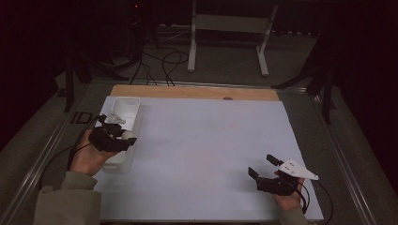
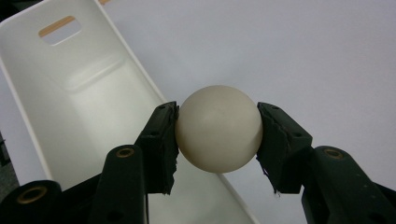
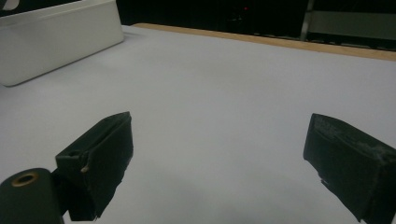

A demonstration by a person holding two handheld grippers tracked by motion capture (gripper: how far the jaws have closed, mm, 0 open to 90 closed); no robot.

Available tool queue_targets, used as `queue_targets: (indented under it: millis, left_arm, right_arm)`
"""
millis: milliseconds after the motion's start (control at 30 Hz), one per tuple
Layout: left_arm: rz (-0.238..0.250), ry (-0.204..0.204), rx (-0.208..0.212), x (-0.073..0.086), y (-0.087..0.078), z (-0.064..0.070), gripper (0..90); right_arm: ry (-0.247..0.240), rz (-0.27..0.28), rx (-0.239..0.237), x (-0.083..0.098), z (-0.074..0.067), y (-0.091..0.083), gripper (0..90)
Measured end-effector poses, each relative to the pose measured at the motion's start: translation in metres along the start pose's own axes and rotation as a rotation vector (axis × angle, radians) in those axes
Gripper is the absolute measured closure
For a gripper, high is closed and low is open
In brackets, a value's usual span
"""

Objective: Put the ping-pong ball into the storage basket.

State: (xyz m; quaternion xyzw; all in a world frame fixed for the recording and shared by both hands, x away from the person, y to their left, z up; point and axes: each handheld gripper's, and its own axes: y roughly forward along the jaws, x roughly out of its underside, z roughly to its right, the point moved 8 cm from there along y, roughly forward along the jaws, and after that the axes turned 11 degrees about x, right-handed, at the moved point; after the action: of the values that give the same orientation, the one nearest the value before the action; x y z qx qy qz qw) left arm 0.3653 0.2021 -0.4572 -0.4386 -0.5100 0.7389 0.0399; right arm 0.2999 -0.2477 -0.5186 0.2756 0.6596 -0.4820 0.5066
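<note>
A cream ball [image 2: 218,129] sits between the two black pads of my left gripper [image 2: 217,140], which is shut on it. In the high view that gripper [image 1: 126,137] hovers over the right rim of a long white bin [image 1: 126,110] at the table's left, the ball [image 1: 127,135] just showing at its tip. The bin [image 2: 74,107] lies open and bare below and to the left of the ball. My right gripper [image 1: 262,166] rests low over the white table cover near the front right, its jaws wide apart with nothing between them [image 3: 219,163].
A white sheet [image 1: 202,150] covers the table; a strip of wooden edge [image 1: 197,92] shows at the far side. The bin's side wall [image 3: 56,39] stands far off in the right gripper view. Cables and a metal stand [image 1: 230,28] lie on the dark floor beyond.
</note>
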Motion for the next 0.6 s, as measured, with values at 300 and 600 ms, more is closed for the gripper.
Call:
queue_targets:
  millis: [300,600]
  left_arm:
    - [-0.003,-0.016,-0.012,0.0039,-0.0004,-0.0054,51.1]
    - [-0.006,-0.028,-0.025,0.0067,-0.0011,-0.0095,51.2]
  right_arm:
    - [-0.001,0.000,0.001,0.0000,0.0000,0.0000,8.0]
    - [0.000,0.000,0.001,0.0001,-0.0001,0.0000,8.0]
